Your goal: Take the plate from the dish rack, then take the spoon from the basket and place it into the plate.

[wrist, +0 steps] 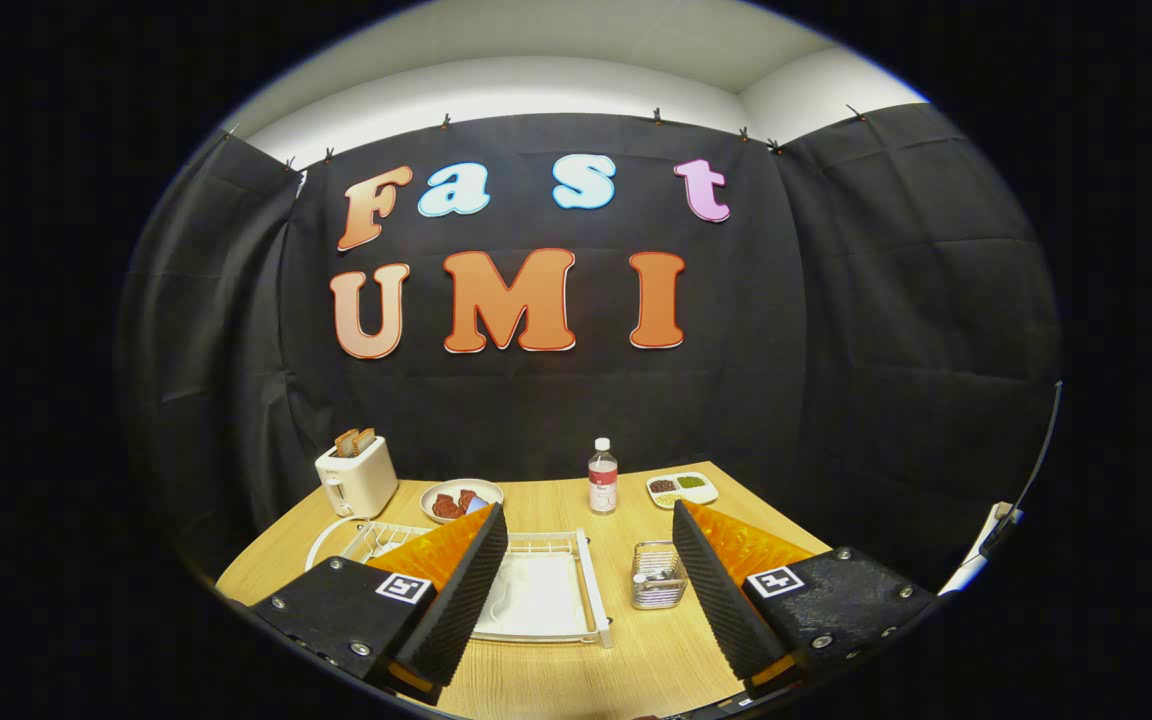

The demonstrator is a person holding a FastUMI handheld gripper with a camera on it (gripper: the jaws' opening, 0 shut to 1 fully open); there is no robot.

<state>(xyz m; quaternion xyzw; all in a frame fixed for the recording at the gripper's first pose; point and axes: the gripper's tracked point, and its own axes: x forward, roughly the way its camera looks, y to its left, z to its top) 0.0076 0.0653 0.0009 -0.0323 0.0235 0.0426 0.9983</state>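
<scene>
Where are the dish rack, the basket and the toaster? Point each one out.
dish rack [588,580]: gripper view, white right side rail, between the open tongs [591,585].
basket [658,577]: gripper view, wire front wall, beside the rack.
toaster [357,480]: gripper view, white front face, beyond the fingers.

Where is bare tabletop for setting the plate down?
Bare wood lies between the open gripper jaws, nearer than the white wire dish rack and small wire basket. The far edge is crowded: white toaster, clear bottle.
</scene>
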